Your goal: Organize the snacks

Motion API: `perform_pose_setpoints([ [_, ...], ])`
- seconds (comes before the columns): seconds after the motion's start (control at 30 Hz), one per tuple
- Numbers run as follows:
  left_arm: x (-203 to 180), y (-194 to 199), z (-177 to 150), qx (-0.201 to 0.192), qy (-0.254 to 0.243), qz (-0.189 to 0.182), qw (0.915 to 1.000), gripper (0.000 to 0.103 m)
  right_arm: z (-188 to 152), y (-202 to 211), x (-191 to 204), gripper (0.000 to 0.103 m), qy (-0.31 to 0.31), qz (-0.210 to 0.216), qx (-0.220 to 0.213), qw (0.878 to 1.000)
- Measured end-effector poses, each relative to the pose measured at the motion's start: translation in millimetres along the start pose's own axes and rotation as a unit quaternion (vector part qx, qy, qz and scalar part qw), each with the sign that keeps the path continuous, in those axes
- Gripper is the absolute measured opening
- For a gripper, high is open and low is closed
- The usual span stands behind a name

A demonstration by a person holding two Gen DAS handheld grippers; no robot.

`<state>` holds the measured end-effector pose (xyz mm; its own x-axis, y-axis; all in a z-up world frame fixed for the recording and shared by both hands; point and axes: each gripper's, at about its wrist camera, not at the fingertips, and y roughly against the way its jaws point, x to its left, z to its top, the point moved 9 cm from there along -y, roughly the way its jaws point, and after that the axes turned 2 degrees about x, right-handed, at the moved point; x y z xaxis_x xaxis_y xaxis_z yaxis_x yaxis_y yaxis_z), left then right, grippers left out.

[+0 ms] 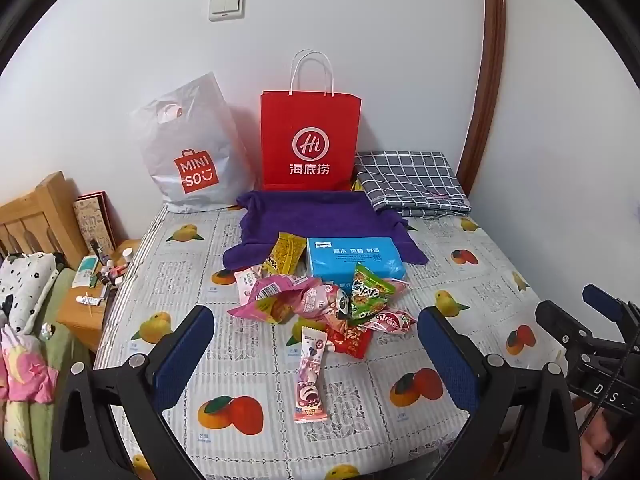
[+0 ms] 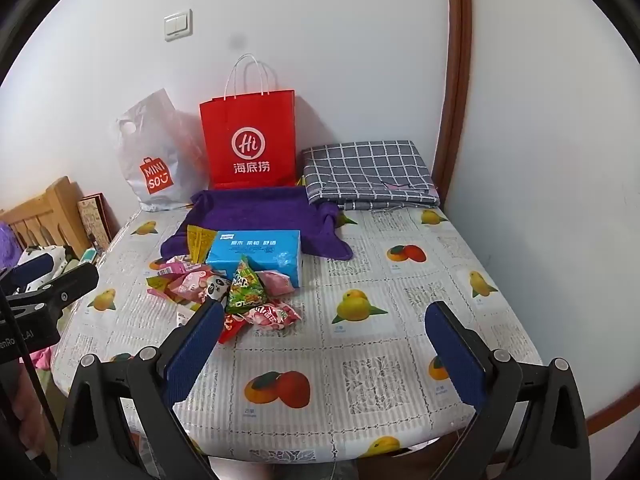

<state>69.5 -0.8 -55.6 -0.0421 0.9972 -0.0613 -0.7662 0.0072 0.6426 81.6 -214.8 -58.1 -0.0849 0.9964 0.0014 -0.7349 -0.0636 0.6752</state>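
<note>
Snack packets (image 1: 320, 304) lie in a loose heap near the middle of a table covered by a fruit-print cloth (image 1: 400, 400). Among them are a pink crinkled wrapper (image 1: 276, 300), a green packet (image 1: 370, 294) propped against a blue tissue pack (image 1: 354, 258), a yellow packet (image 1: 282, 254) at the heap's far left, a red packet (image 1: 354, 342) at its near edge, and a long pink bar (image 1: 310, 376) lying apart, nearest the camera. Behind the heap a purple towel (image 1: 316, 218) is spread flat, partly under the tissue pack. Against the white wall stand 2 bags: a red paper bag (image 1: 310, 140) with white handles, and to its left a grey plastic bag (image 1: 188, 148). A folded grey checked cloth (image 1: 412, 180) sits to the right of the red bag.

Both grippers hover above the near side of the table, empty. The left gripper (image 1: 316, 344) has its blue-padded fingers spread wide, framing the long pink bar. The right gripper (image 2: 324, 344) is likewise spread wide over bare cloth, its left finger overlapping the heap's edge. Small bottles on a wooden nightstand (image 1: 80, 316) at far left are too blurred to identify, possibly toiletries.
</note>
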Motion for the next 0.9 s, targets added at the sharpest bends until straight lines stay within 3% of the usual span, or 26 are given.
perform_pose_setpoints([
  [0.2, 0, 5, -1, 0.004, 0.005, -0.015, 0.9999, 0.102, -4, 0, 1, 0.099, -0.005, -0.003, 0.006, 1.0],
  [0.9, -7, 10, -1, 0.002, -0.002, -0.011, 0.9999, 0.102, -4, 11, -6, 0.099, -0.018, 0.0, -0.002, 1.0],
])
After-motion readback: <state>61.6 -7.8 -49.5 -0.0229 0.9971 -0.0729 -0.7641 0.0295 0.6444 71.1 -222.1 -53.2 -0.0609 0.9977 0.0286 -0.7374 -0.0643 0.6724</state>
